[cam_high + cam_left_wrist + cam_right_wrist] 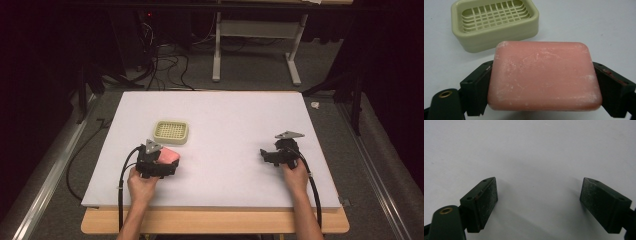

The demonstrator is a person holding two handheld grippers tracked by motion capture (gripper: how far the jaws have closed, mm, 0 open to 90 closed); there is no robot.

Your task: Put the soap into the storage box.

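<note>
White tabletop (225, 115): left gripper (167, 162) clamped on pink soap bar (544, 77); right gripper (539, 202) released, idle. Advice: carry soap level, lower squarely into green soap dish (494, 22).
</note>
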